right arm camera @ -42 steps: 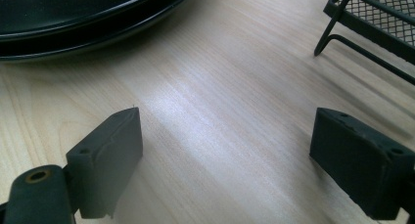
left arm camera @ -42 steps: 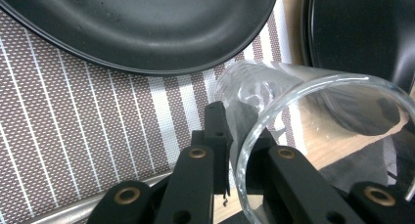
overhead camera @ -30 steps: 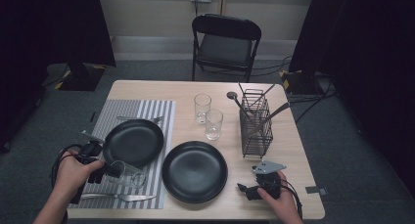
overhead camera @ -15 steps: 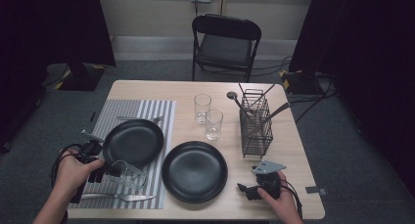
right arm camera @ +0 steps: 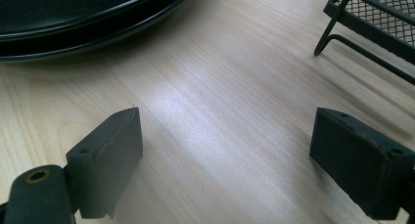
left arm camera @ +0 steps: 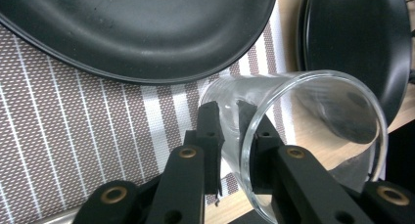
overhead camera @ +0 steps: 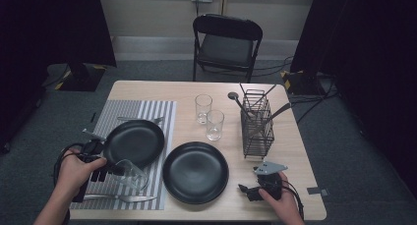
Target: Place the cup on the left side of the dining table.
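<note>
- My left gripper (overhead camera: 114,170) sits at the near left of the table, its jaws clamped on the wall of a clear glass (left arm camera: 293,131): one jaw inside the rim, one outside. The glass lies tipped on its side, mouth toward the camera in the left gripper view, over the striped placemat (overhead camera: 147,118).
- The bottom of the rim is cut off by that view's edge, so I cannot tell whether the glass touches the mat.
- Just beyond the left jaws is a black plate (overhead camera: 134,142) on the mat; right of the glass is a second black plate (overhead camera: 195,172) on bare wood.
- A knife (overhead camera: 120,198) lies nearer than the left gripper, its handle partly hidden under my hand (overhead camera: 78,170).
- Well beyond, two upright glasses (overhead camera: 209,117) stand together; a wire caddy (overhead camera: 256,126) holds utensils too small to name.
- My right gripper (overhead camera: 247,191) rests low over the table (right arm camera: 215,87), jaws spread wide with nothing between them; the second plate's rim is ahead on its left, the caddy's foot ahead on its right.
</note>
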The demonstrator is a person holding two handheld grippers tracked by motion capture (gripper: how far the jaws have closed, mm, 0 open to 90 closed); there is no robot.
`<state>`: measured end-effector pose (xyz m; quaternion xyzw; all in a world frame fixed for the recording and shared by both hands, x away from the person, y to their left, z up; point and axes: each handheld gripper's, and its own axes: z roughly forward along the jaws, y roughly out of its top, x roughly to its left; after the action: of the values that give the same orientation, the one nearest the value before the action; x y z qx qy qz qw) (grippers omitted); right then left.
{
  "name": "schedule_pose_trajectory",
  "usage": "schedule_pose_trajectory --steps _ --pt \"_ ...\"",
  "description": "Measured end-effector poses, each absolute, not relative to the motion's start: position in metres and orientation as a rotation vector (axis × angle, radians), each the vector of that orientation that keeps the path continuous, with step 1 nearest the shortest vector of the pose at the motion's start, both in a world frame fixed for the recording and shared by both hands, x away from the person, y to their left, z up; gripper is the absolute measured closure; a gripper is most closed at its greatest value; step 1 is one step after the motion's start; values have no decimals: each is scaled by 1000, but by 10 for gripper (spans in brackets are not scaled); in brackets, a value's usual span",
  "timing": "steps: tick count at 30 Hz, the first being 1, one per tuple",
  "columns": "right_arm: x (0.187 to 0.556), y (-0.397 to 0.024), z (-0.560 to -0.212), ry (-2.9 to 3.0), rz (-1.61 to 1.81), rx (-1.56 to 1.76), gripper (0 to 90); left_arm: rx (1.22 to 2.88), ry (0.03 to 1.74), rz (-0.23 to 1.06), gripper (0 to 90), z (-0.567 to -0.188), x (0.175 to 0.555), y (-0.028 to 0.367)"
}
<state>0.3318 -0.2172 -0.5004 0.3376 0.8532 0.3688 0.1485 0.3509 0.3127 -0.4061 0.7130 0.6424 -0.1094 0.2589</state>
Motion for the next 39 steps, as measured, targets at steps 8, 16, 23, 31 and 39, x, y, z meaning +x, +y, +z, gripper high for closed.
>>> schedule_pose_trajectory --steps 8,16,23,31,39 --pt "332 -217 -500 2453 1061 970 114 1919 1739 -300 768 -405 352 310" --pt "332 -217 -500 2453 1061 970 114 1924 1728 -315 752 -405 354 308" --pt "332 -217 -500 2453 1061 970 114 1922 1731 -307 744 -404 355 305" --pt "332 -217 -500 2453 1061 971 114 1945 1717 -299 729 -402 357 301" --pt "332 -217 -500 2453 1061 970 114 1953 1712 -299 717 -401 358 296"
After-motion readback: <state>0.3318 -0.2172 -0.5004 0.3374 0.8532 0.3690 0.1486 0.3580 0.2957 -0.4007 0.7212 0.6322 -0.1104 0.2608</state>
